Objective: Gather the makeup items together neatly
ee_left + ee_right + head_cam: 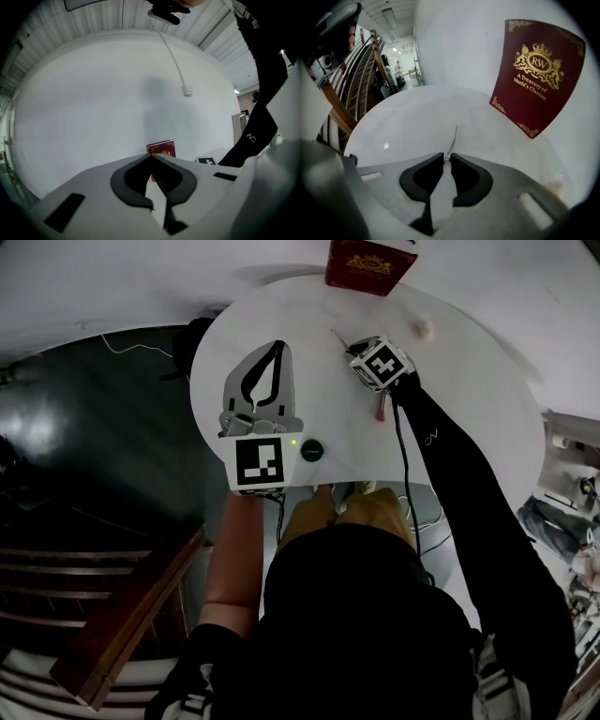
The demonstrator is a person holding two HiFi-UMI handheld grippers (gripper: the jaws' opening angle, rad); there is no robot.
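On the round white table a thin dark stick lies at the back. My right gripper points down at its near end. In the right gripper view the jaws are pinched on that end and the stick runs away across the table. A pink tube lies beside the right forearm. A small black round pot sits near the front edge, and a beige puff at the back right. My left gripper hovers over the table's left part, tips together, holding nothing.
A dark red book leans upright against the white wall behind the table. The table's edge curves close on the left, above a dark floor. A wooden stair rail stands at lower left.
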